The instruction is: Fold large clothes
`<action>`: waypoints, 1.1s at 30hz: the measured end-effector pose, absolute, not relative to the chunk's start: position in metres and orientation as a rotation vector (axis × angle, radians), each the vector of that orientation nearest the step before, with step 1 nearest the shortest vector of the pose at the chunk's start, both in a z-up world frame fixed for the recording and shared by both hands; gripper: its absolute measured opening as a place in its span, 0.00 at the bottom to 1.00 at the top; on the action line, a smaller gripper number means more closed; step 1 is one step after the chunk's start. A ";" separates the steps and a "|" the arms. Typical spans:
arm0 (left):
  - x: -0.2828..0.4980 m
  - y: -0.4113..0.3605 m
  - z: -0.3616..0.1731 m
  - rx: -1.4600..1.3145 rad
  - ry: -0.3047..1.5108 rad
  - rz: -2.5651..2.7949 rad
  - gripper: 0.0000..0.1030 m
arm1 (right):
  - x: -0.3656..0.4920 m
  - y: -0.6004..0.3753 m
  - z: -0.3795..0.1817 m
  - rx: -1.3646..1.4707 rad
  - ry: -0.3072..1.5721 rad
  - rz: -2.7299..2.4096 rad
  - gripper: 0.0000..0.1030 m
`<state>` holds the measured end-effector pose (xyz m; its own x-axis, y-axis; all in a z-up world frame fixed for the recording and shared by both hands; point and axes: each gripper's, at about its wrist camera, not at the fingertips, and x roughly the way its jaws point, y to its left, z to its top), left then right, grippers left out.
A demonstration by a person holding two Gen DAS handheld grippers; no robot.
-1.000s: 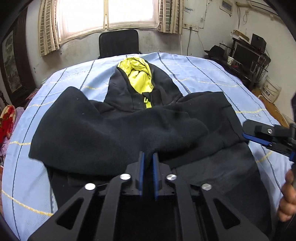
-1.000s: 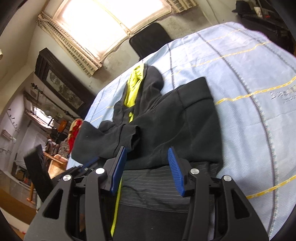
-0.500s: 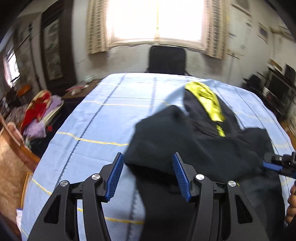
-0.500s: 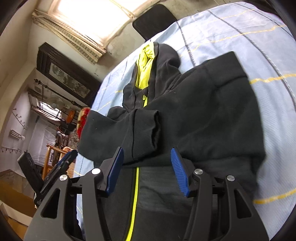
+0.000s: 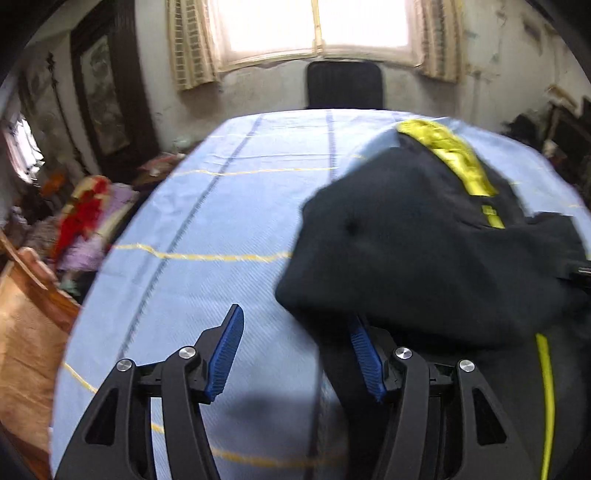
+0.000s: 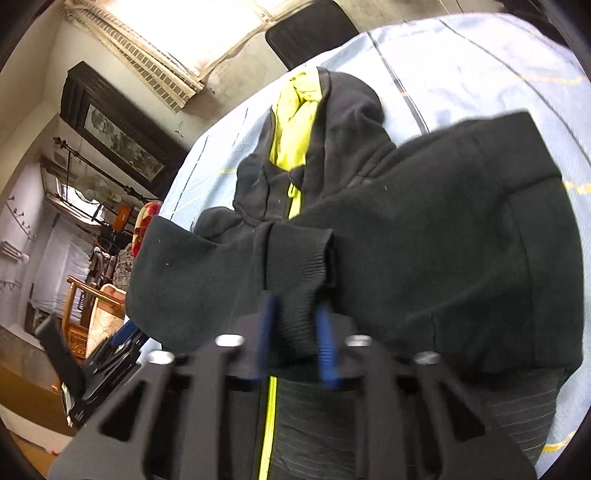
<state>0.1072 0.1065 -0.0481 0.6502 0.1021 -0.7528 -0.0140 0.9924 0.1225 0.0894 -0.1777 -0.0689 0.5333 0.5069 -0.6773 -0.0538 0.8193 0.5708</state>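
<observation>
Hoodie (image 6: 424, 236), black with a yellow-green zipper, lies on a blue-sheeted bed (image 5: 221, 221), both sleeves now folded across its chest. A second ago the left gripper (image 5: 295, 354) was closed over the fabric; its jaws now stand spread, empty, beside the garment. The right gripper (image 6: 293, 338), open until now, pinches a ribbed cuff (image 6: 299, 266). A black chair (image 5: 345, 85) stands under the bright window (image 5: 314, 26).

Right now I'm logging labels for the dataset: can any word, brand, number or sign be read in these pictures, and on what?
None can be read.
hoodie: no print or label shows.
bedsheet: stripes only.
framed picture: too small and blurred.
</observation>
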 end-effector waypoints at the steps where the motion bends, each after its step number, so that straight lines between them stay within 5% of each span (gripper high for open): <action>1: 0.111 0.108 -0.048 0.095 0.867 0.070 0.57 | 0.088 -0.178 -0.063 0.519 0.938 0.348 0.08; 5: 0.119 0.119 -0.052 -0.003 0.904 0.072 0.38 | 0.073 -0.191 -0.025 0.431 0.805 0.288 0.08; 9: 0.111 0.111 -0.063 0.028 0.936 0.072 0.36 | 0.066 -0.214 -0.015 0.423 0.779 0.264 0.07; 17: 0.104 0.109 -0.065 0.055 0.940 0.081 0.38 | 0.079 -0.243 -0.092 0.538 0.933 0.210 0.07; 27: 0.066 0.092 -0.008 0.056 0.755 -0.020 0.38 | 0.055 -0.259 -0.035 0.517 0.778 0.192 0.17; 33: 0.090 0.025 0.010 0.172 0.689 -0.113 0.53 | 0.070 -0.211 -0.011 0.369 0.764 0.221 0.17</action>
